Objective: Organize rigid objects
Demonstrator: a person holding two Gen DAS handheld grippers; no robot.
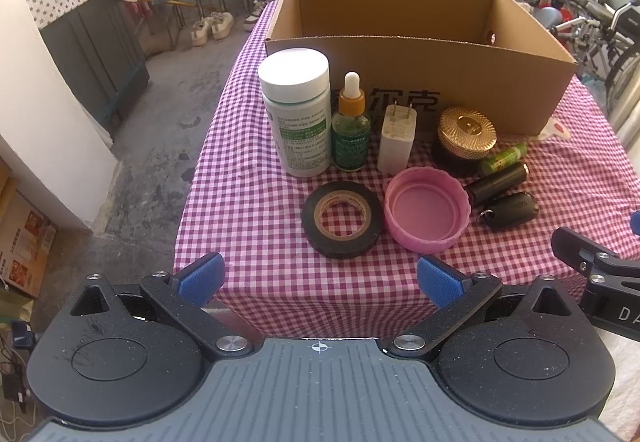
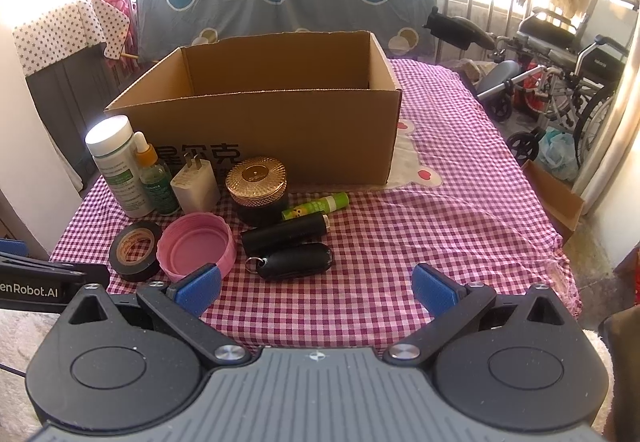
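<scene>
Nothing packed yet: both hand-held grippers, left (image 1: 318, 280) and right (image 2: 316, 288), hover open and empty; tape roll (image 1: 341, 218) lies just ahead of the left, best pinched across its rim, cardboard box (image 1: 420, 58) beyond

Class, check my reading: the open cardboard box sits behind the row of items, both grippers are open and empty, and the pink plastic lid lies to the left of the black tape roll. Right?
One slip: the pink plastic lid lies to the right of the black tape roll, as the left wrist view shows. The rest stands: the open cardboard box sits behind the row, and the left gripper and right gripper are open and empty.
</scene>
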